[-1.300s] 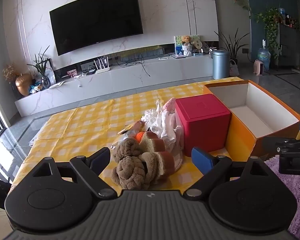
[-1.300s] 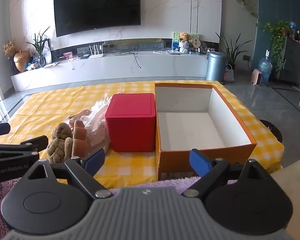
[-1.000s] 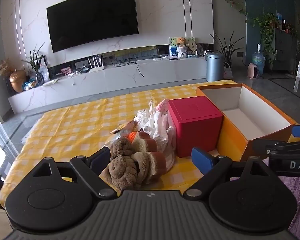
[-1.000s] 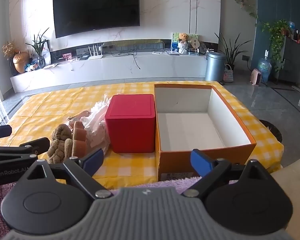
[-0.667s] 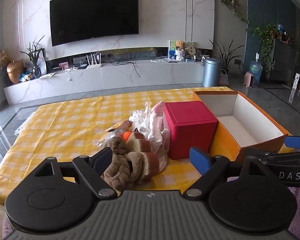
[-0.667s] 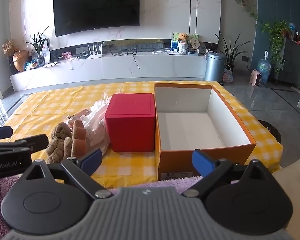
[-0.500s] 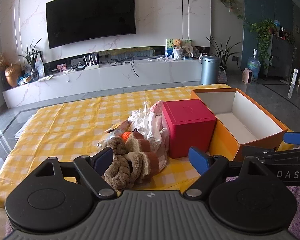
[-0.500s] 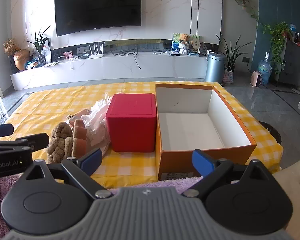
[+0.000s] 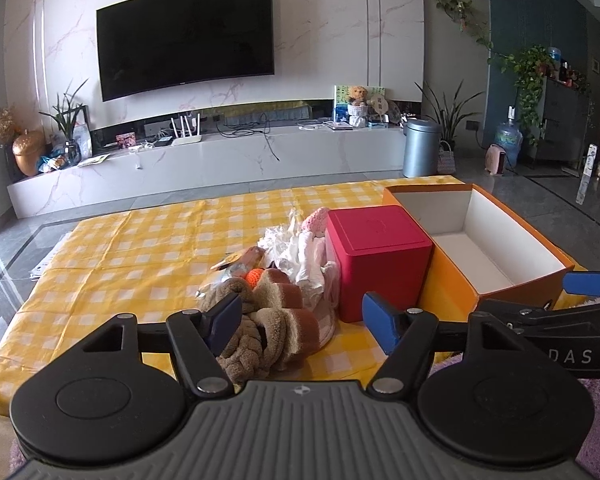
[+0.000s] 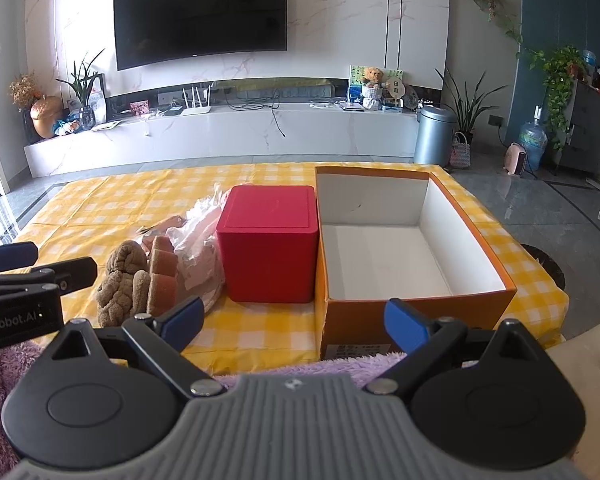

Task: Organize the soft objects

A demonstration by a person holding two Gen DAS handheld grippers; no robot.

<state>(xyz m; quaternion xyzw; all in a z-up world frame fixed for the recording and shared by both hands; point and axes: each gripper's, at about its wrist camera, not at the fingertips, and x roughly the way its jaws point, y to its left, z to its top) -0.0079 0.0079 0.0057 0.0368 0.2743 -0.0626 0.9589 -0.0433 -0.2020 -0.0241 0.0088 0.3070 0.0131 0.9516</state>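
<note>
Item: brown plush toy (image 9: 256,332), on counter (image 9: 148,256) left of red box (image 9: 376,256). Light, squashy; you grab its thick middle. Left claw (image 9: 300,322) closing, nothing pinched; right claw (image 10: 294,322) apart, empty.

Brown plush toys (image 9: 260,328) heaped beside red box (image 9: 376,256), orange box (image 10: 404,240) open.

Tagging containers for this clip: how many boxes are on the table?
2. A closed red box stands mid-table, right of the soft pile. An open, empty orange box sits directly against its right side. The pile might hide something smaller behind it.
</note>
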